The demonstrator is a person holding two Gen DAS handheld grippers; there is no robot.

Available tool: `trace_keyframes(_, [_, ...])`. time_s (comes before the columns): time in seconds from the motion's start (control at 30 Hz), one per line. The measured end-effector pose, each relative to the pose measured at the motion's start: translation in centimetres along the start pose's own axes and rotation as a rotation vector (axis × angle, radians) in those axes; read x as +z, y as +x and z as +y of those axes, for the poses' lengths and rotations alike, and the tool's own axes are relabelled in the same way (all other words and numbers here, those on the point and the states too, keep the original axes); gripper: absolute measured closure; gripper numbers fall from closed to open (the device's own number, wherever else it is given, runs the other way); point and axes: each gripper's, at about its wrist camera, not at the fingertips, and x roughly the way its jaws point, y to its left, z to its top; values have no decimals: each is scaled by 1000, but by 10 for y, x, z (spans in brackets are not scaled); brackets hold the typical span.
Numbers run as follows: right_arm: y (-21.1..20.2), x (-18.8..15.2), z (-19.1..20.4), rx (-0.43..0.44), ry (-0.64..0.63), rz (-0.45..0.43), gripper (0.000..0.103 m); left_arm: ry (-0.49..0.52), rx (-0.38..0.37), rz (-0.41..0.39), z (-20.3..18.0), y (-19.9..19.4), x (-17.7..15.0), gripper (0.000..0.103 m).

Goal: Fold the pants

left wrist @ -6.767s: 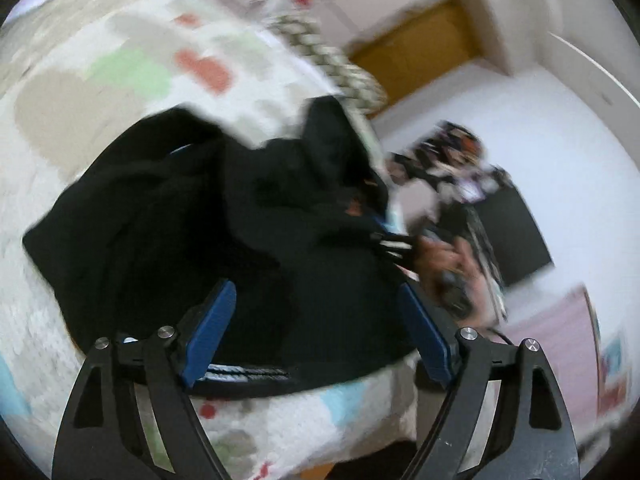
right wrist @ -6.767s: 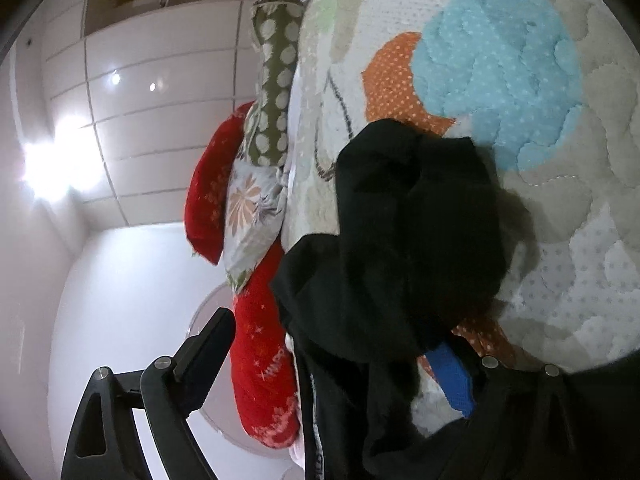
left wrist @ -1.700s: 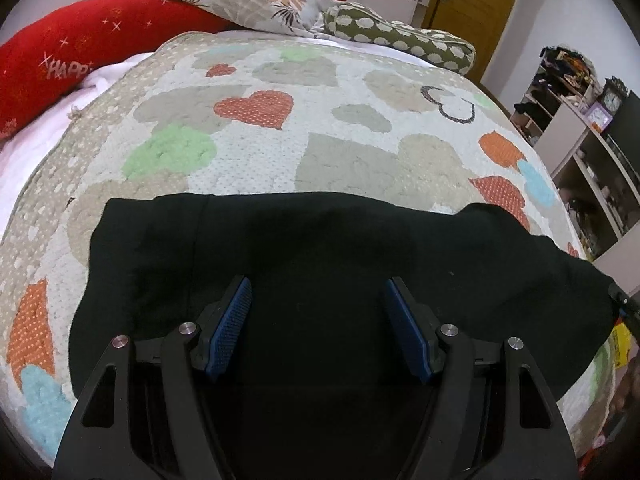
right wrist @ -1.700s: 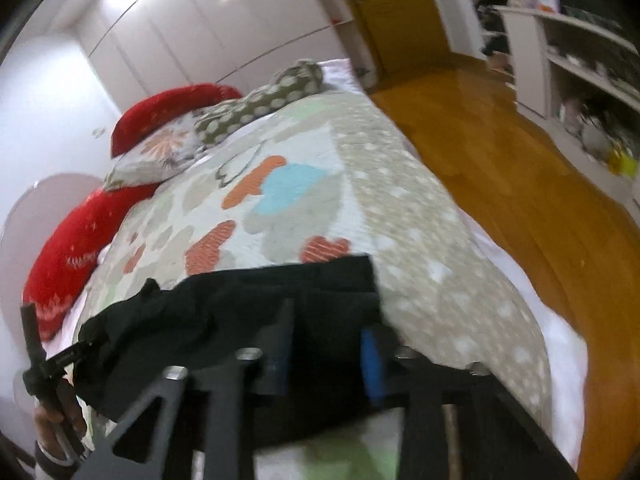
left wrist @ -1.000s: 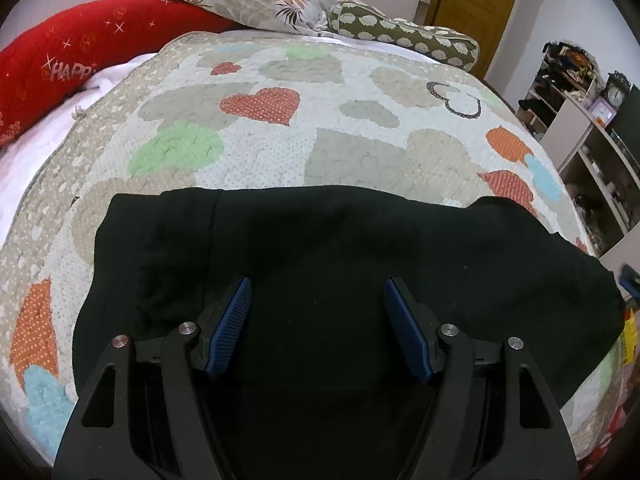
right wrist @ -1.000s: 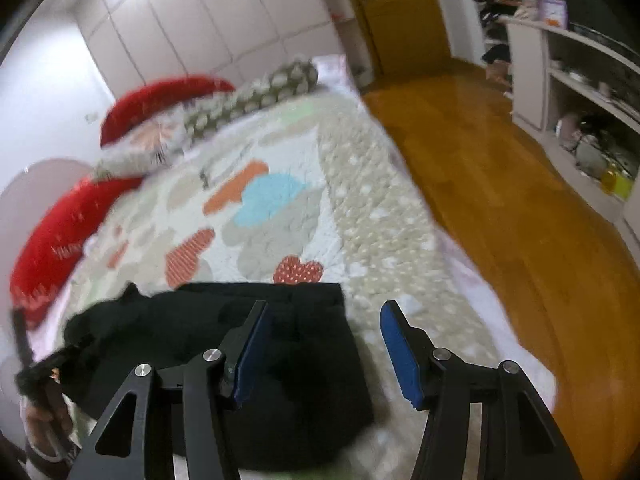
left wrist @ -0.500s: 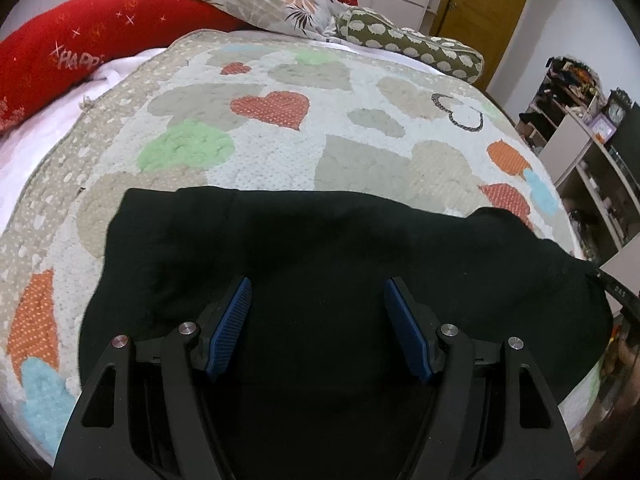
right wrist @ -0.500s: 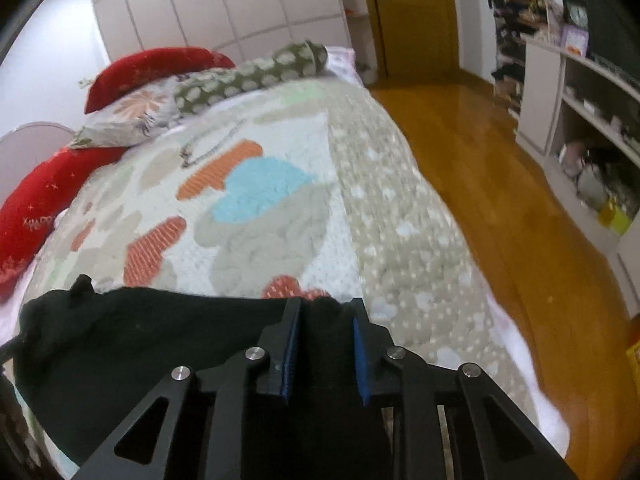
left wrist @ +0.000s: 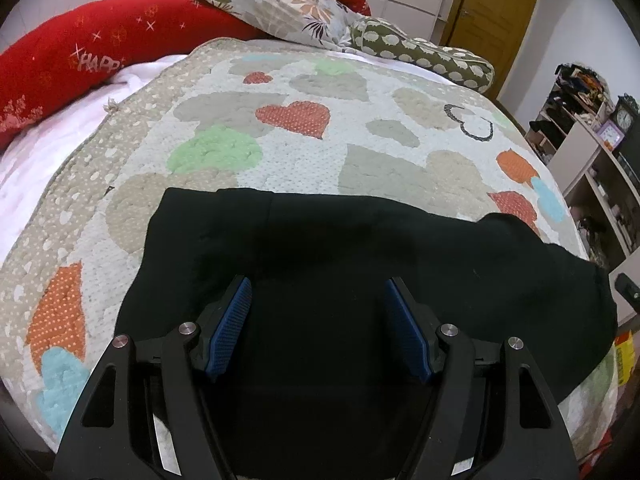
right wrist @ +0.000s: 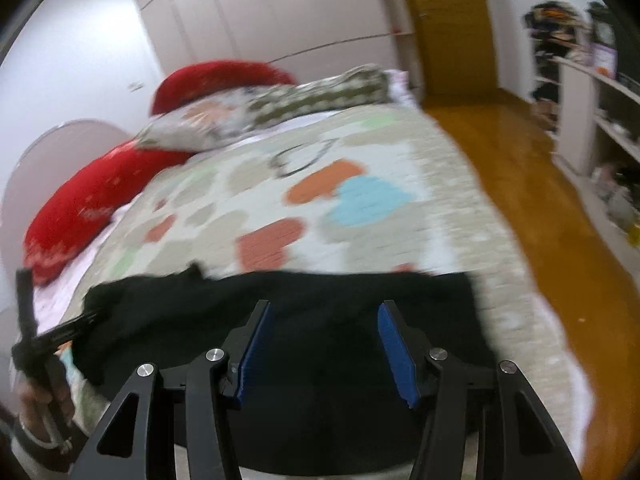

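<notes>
The left gripper (left wrist: 318,322) is held with its blue pads spread apart above the black pants (left wrist: 360,264), nothing being clamped. The right gripper (right wrist: 326,344) is likewise presented with its fingers parted over the same garment, in a blurred view. The pants are laid flat across the near edge of the heart-patterned quilt (left wrist: 280,152), presumably so that a fold line can be selected and an edge taken up. On the red bolster (left wrist: 100,48), the partial lettering "HAPP" can be read. No brand or label is visible on the pants.
</notes>
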Motion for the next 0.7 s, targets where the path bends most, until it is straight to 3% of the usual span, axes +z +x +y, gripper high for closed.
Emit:
trace_keyframes(0.07, [15,-3,18,59,-10,28,51,8,5,-6,0,-3,-2,34])
trace_keyframes(0.3, [64,-6,67,146,-37,98,51,2,37,-13,15,-6,-7,34])
trace_keyframes(0.5, [98,-6,87,88,-94,143,50,13,41,-16,19,2,-9,34])
trace_keyframes(0.7, [115,3,80,55,-66,118,51,30,54,-17,18,10,-8,34])
